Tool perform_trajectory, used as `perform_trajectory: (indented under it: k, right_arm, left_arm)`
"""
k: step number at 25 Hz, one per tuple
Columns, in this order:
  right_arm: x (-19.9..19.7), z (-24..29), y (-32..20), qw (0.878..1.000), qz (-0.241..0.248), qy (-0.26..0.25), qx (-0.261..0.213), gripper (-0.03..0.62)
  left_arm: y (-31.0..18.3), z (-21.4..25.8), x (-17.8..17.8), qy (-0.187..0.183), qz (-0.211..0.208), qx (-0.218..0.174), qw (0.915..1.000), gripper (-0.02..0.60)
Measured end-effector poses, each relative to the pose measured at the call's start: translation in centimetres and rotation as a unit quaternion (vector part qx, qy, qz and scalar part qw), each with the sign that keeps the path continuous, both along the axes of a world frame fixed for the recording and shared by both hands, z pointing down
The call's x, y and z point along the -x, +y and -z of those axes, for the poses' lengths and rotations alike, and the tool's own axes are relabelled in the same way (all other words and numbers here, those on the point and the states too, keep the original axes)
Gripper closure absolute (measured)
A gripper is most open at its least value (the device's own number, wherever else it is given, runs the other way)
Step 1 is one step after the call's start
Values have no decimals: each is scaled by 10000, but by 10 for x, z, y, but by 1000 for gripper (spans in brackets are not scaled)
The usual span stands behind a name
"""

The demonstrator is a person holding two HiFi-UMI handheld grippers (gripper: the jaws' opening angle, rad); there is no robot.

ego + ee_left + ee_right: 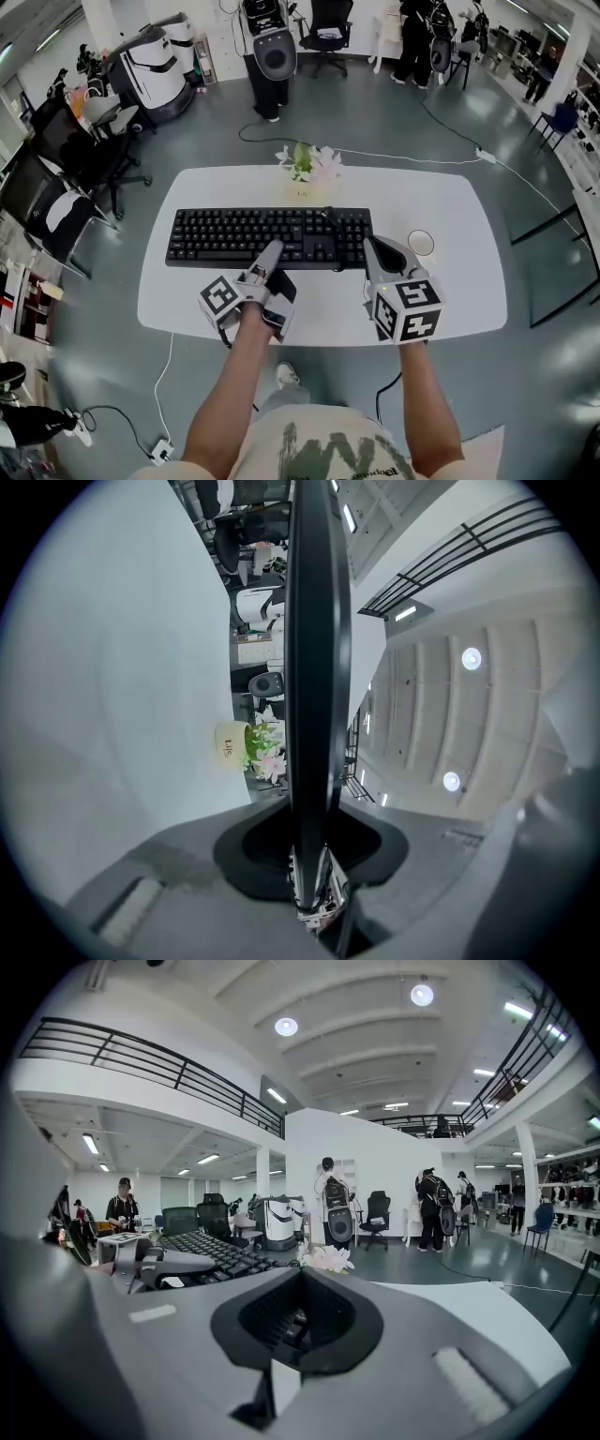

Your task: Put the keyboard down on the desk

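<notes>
A black keyboard (262, 236) lies lengthwise across the white desk (450, 216). My left gripper (270, 251) is shut on its front edge near the middle. In the left gripper view the keyboard (314, 667) runs edge-on between the jaws of the left gripper (314, 841), with a gap between it and the desk (112, 714). My right gripper (373, 248) sits at the keyboard's right front corner. In the right gripper view the keyboard (211, 1251) runs off to the left, and the right gripper (300, 1321) looks closed on its corner.
A small pot of flowers (307, 169) stands at the desk's far edge behind the keyboard. A round cup (421, 243) sits just right of my right gripper. Office chairs (75, 169), machines, floor cables and people surround the desk.
</notes>
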State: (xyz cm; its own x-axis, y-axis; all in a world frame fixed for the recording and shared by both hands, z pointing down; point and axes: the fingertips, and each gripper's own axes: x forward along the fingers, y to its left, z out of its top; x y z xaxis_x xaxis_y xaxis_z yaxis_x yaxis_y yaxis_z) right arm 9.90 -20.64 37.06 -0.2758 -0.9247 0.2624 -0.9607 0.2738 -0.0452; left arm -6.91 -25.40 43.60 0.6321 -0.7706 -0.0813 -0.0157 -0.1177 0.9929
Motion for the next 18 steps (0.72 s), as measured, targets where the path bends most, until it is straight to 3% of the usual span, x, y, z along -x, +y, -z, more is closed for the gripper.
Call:
perform_trajectory:
  k: [10,18]
  right_arm:
    - [28,0,-42,9992,-390,48,53,595]
    - [31,-3,-46,9981,-604,106,90,595]
  left_arm:
    - [-50,-9,24,132,-320,128,9993,494]
    - [-59,-12,25,229,-483,112,9985,494]
